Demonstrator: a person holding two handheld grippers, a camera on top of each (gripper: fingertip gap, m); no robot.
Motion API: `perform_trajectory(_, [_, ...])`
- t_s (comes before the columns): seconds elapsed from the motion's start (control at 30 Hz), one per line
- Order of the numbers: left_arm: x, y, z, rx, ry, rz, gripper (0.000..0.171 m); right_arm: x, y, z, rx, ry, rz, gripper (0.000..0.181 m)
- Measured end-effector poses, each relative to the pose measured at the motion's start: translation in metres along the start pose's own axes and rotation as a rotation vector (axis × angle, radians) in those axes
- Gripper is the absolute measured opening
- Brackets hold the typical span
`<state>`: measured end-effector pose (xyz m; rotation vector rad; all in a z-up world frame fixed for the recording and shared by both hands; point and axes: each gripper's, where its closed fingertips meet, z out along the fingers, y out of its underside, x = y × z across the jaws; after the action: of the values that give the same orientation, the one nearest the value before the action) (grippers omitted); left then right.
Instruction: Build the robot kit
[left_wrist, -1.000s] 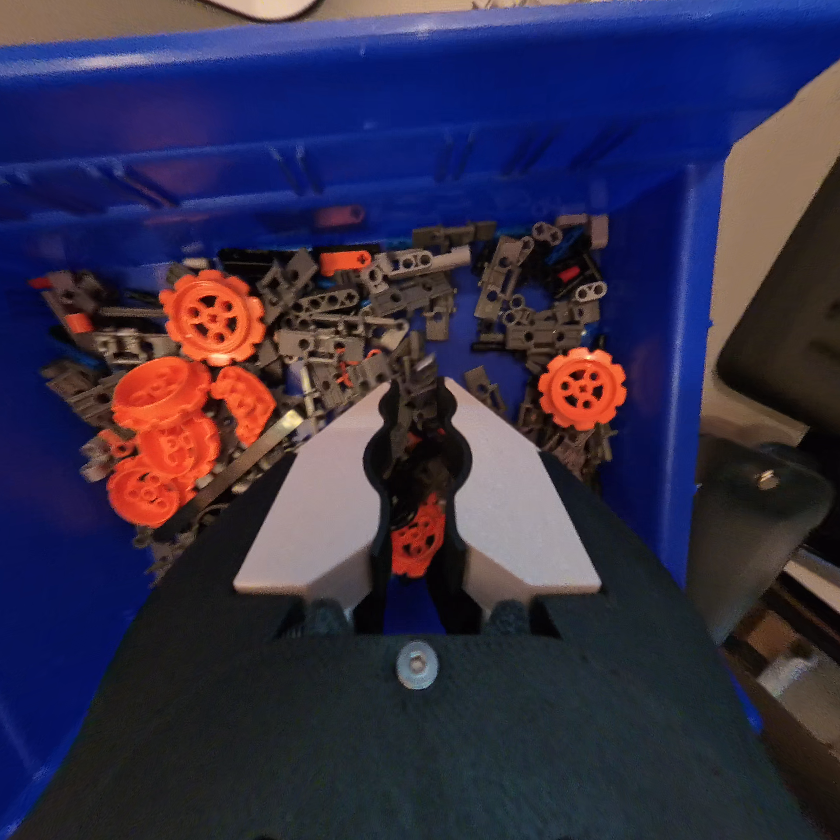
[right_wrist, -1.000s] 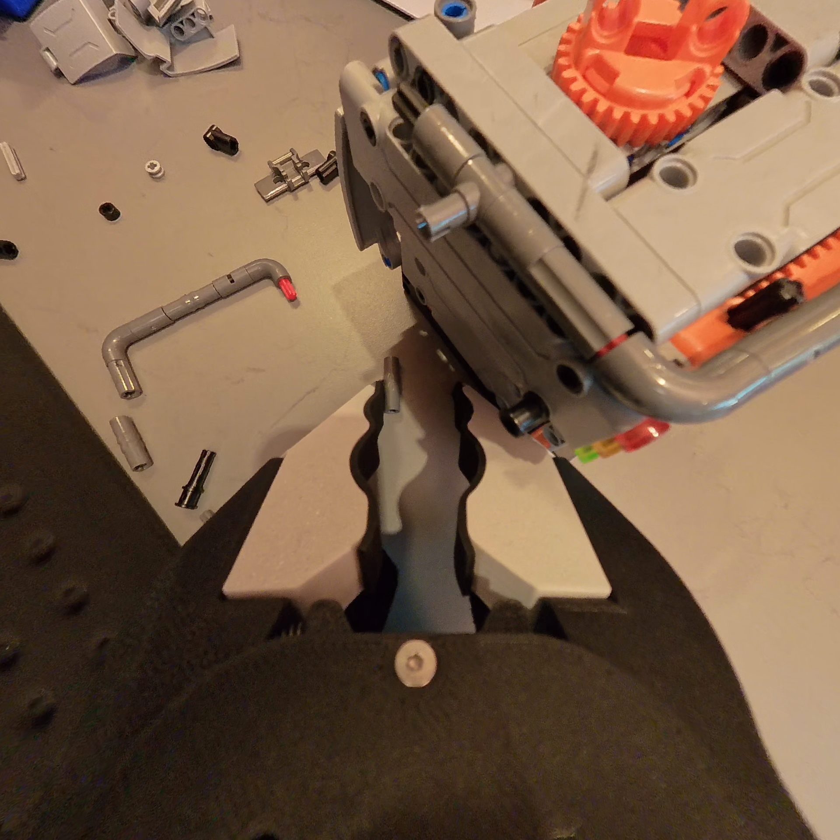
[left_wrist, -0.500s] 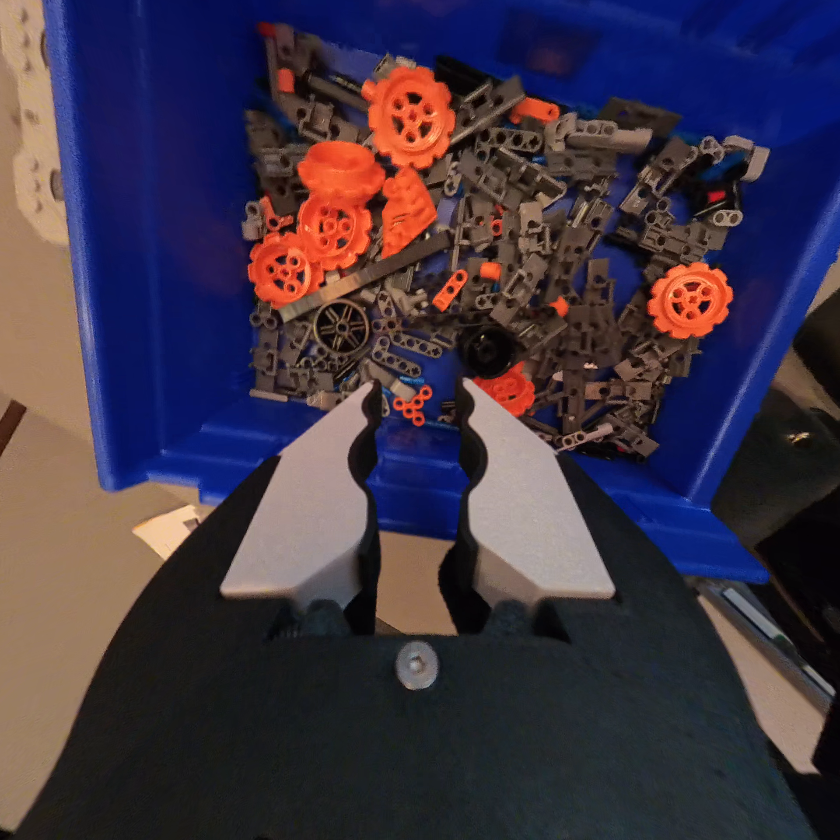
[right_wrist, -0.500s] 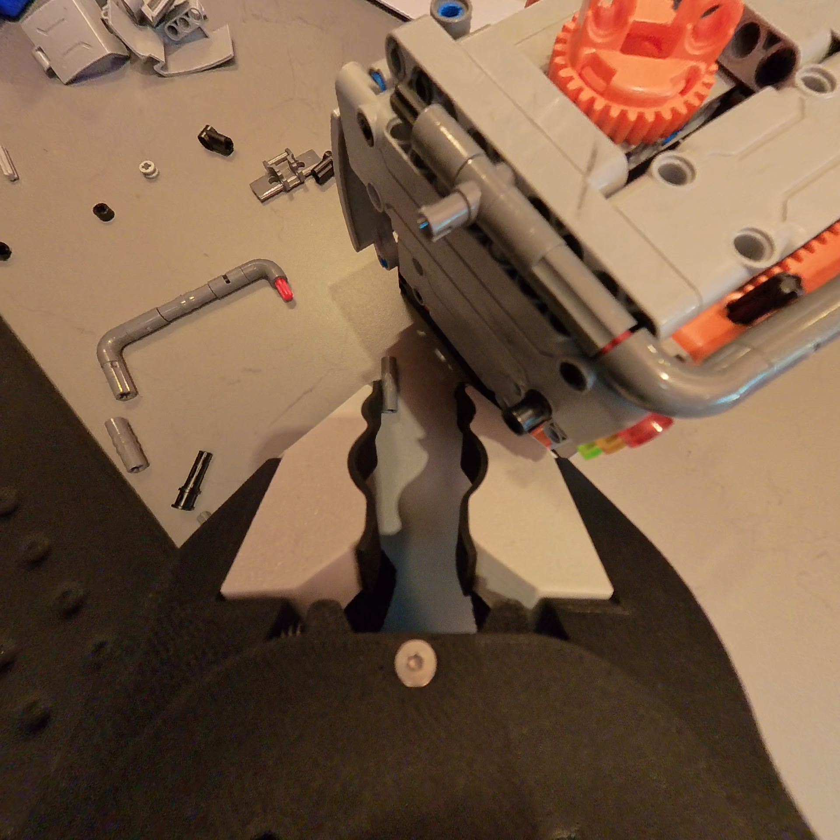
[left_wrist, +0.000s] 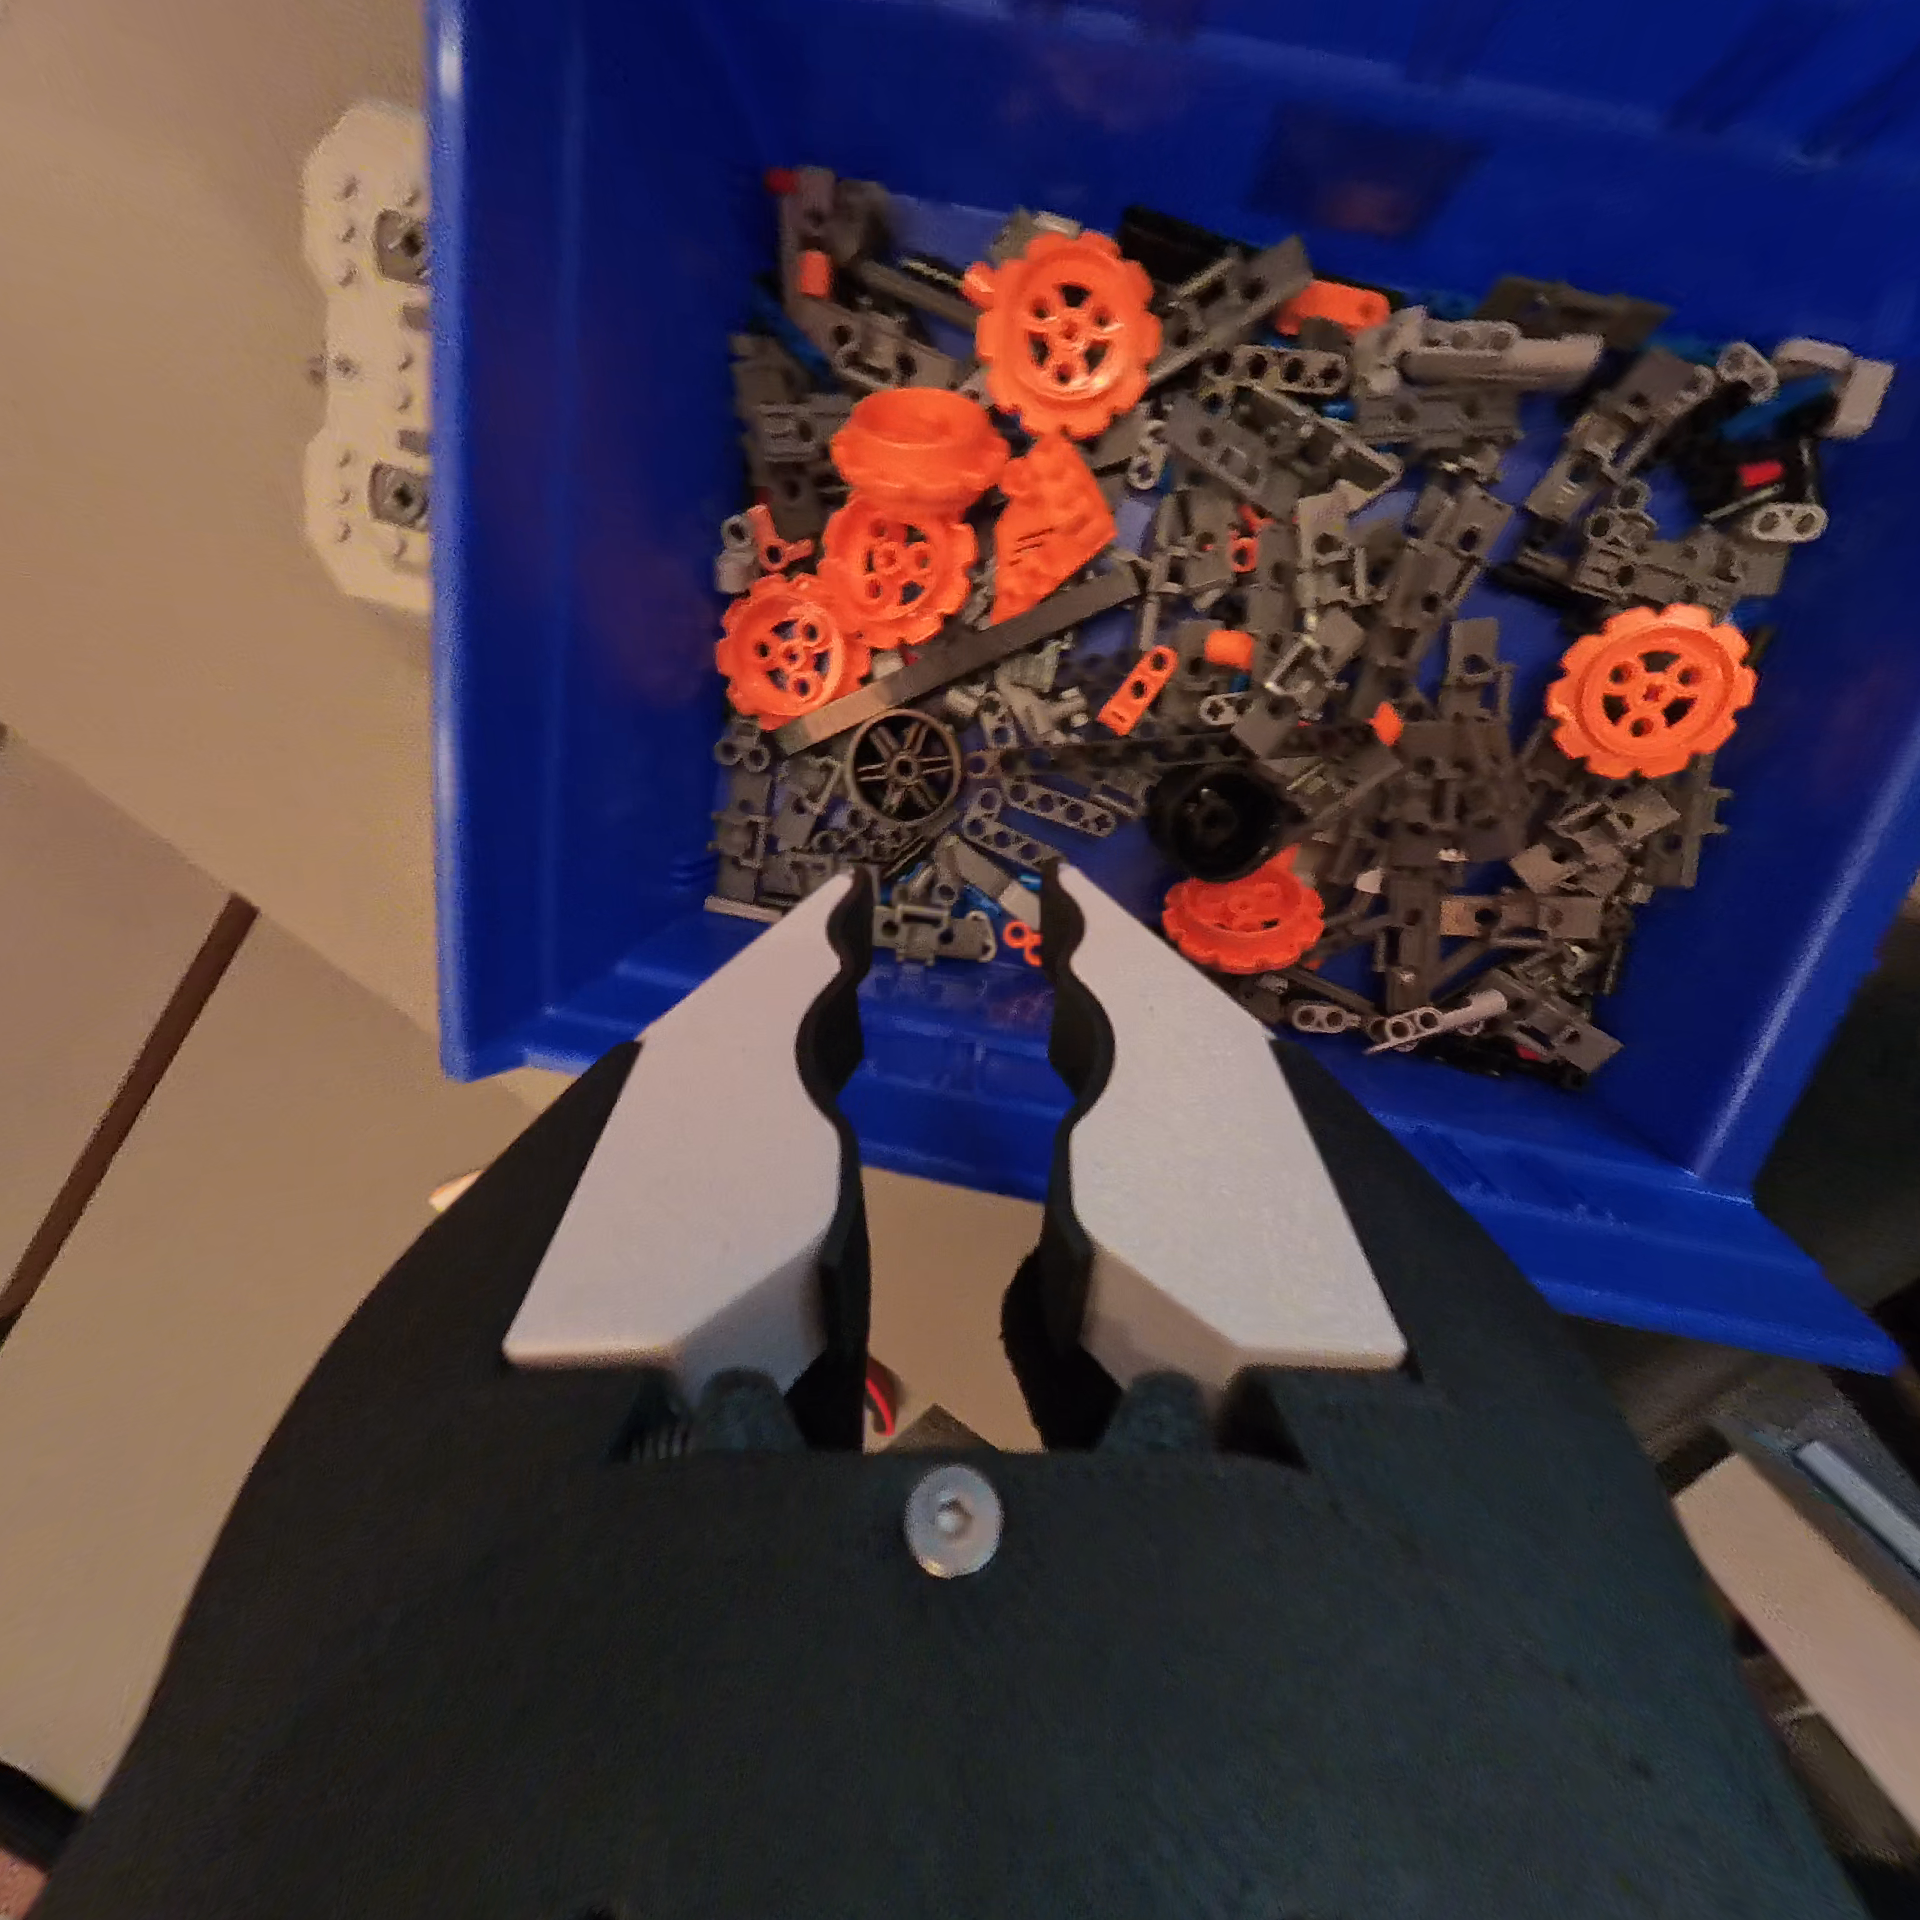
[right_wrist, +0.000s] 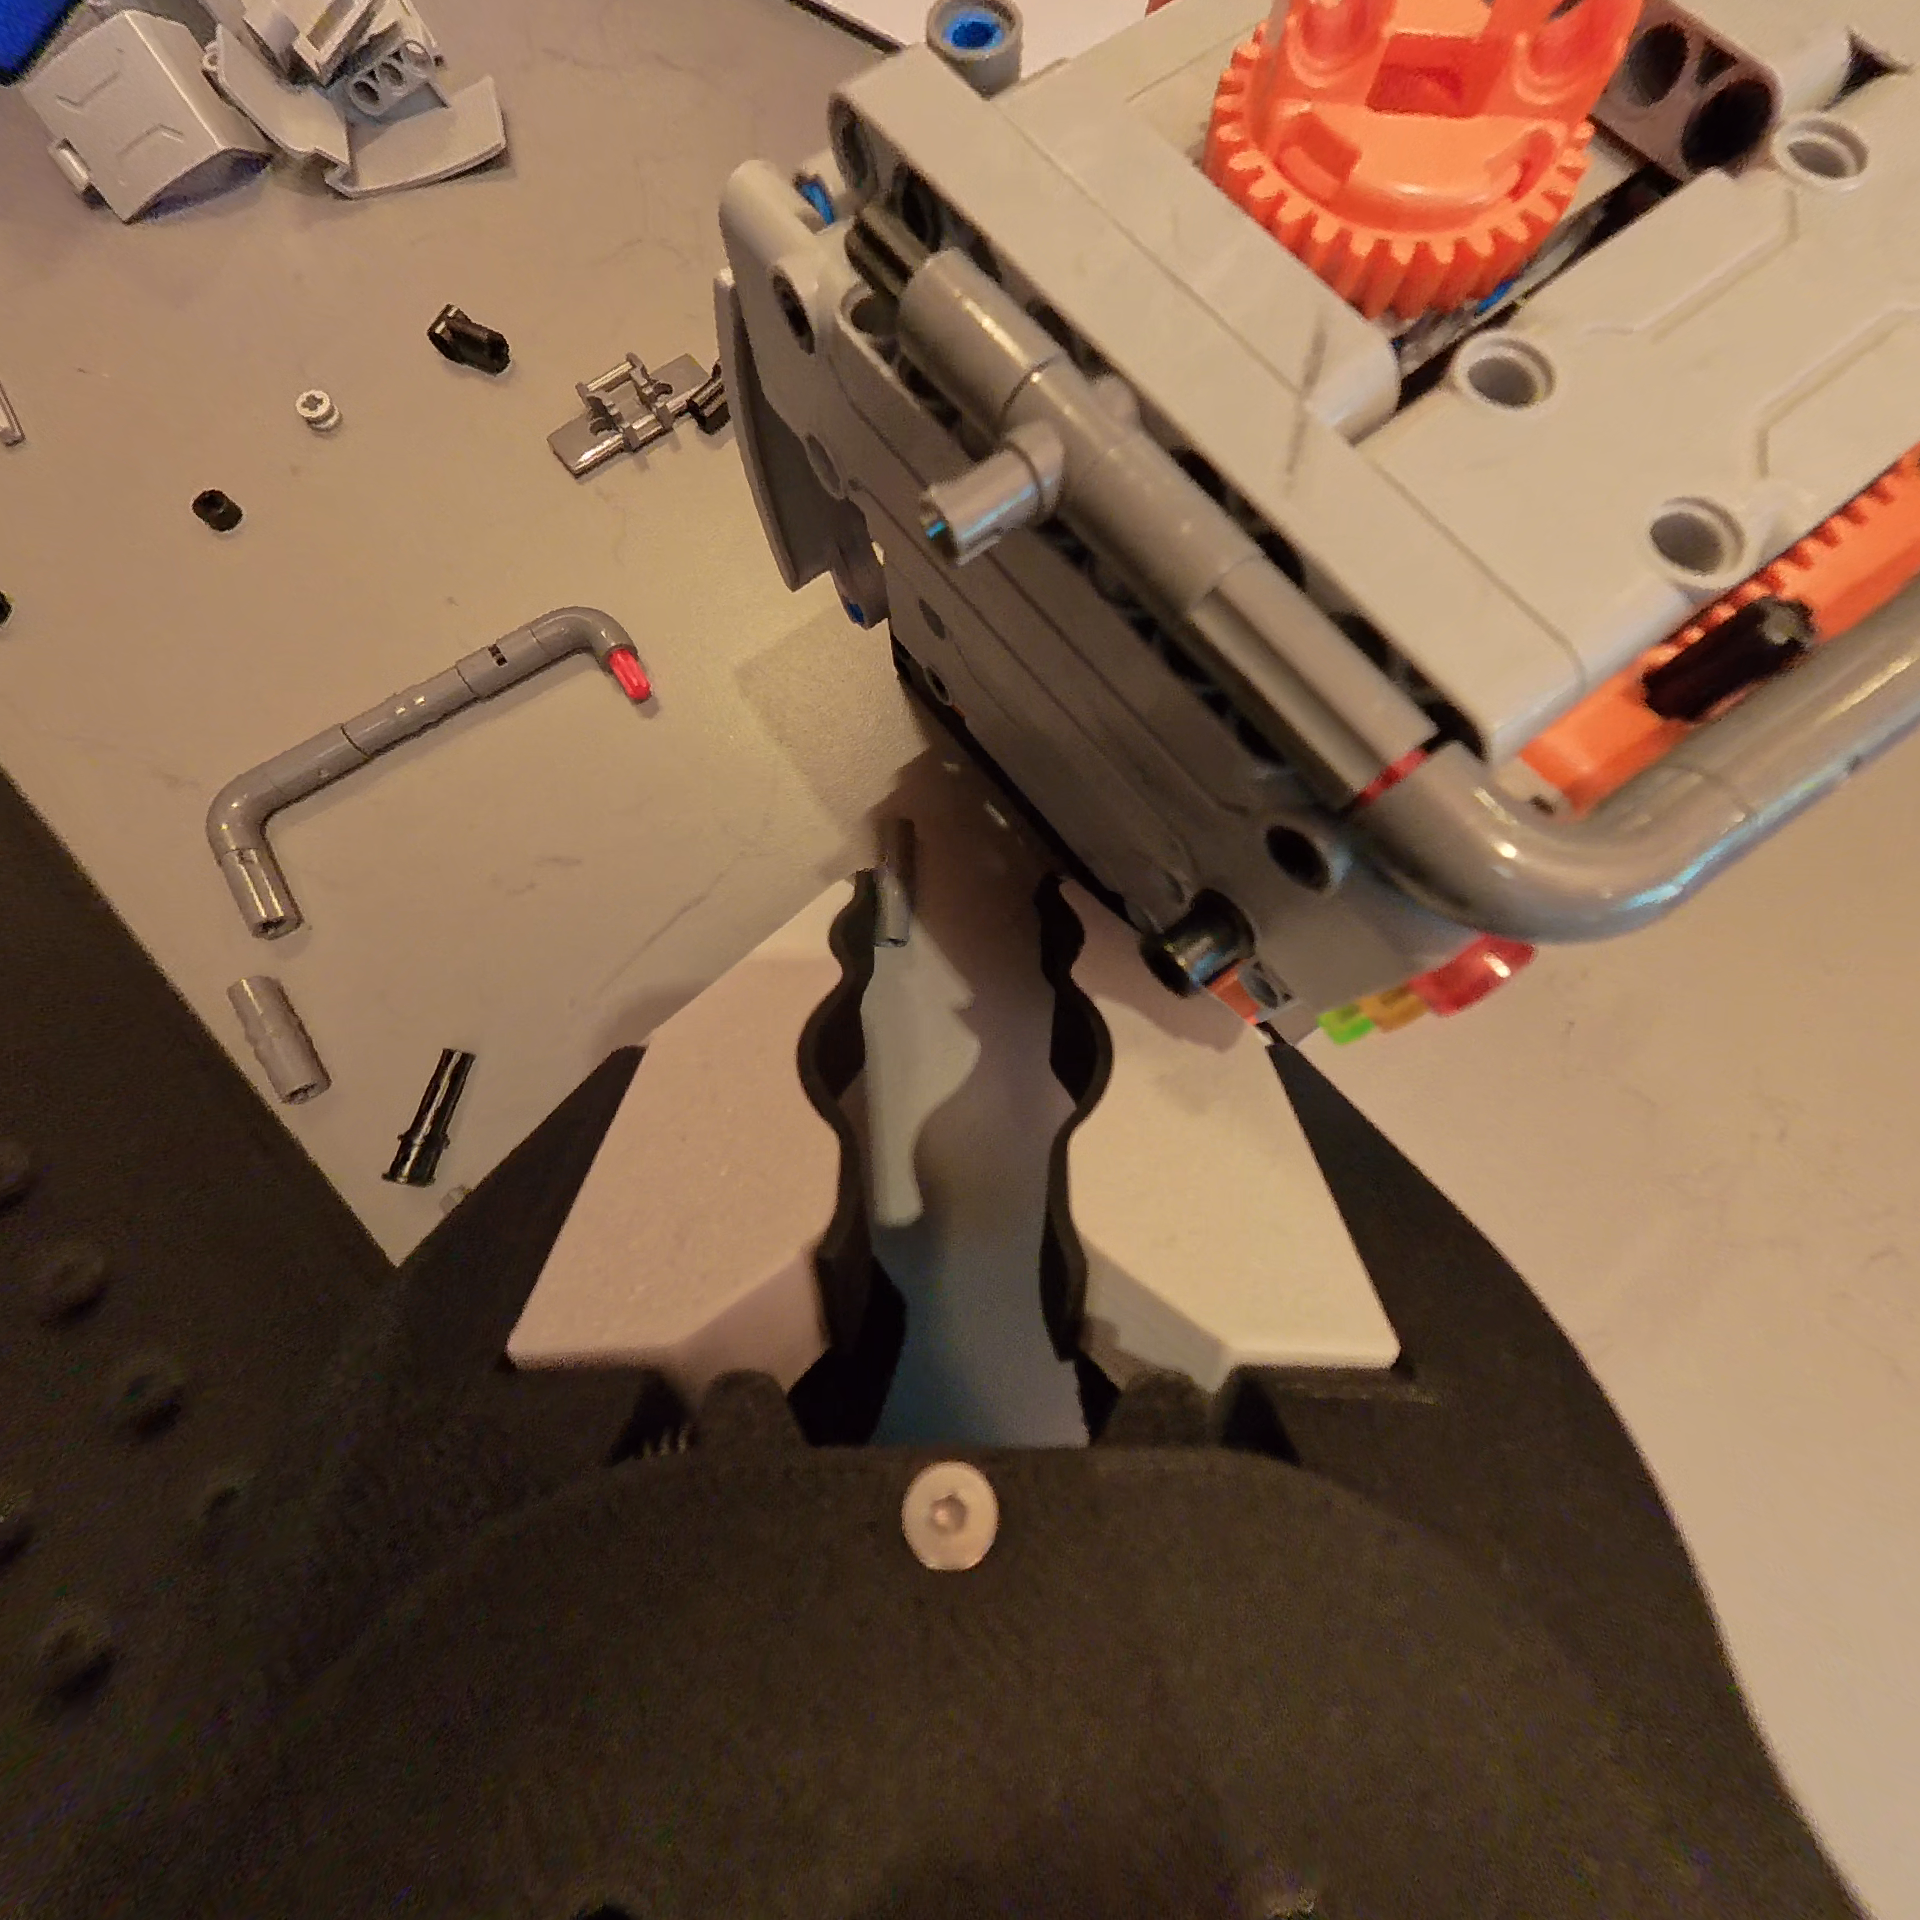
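1. The left gripper (left_wrist: 951, 894) is moderately open and holds nothing. Its tips hover above the near edge of a deep blue plastic bin (left_wrist: 540, 623).
2. The right gripper (right_wrist: 956, 894) is also parted, above the pale grey tabletop (right_wrist: 1558, 1195). A short dark-grey pin (right_wrist: 891, 883) sits at its left fingertip; I cannot tell whether the pin lies on the table or clings to the pad.
3. Risk on the left: the bin's pile of dark-grey beams and links (left_wrist: 1351, 644) is tangled. In my judgement, jaws closing there could drag neighbouring pieces along or slip off a piece.
4. Risk on the right: the big light-grey brick-built assembly (right_wrist: 1143, 582) sits just beyond the right fingertip, so a sideways nudge could shove it.
5. Farther into the bin are orange toothed wheels (left_wrist: 1065, 332) and a black spoked wheel (left_wrist: 902, 769).
6. On the table to the left lie a bent grey tube with a red tip (right_wrist: 416, 717), a grey sleeve (right_wrist: 278, 1039) and a black pin (right_wrist: 431, 1117). An orange gear (right_wrist: 1403, 197) tops the assembly.
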<state>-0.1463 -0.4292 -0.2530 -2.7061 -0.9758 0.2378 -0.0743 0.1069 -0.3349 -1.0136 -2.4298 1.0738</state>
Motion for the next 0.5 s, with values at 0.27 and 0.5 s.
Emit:
perform_trajectory(0.27, [-0.031,0.007,-0.006,-0.005,-0.063,-0.036,0.029,0.002,-0.001,0.001,0.001,0.006,0.011,0.03])
perform_trajectory(0.5, [-0.029,0.0,0.014,-0.048,-0.032,0.024,0.024,0.002,-0.001,0.001,0.002,0.007,0.018,0.03])
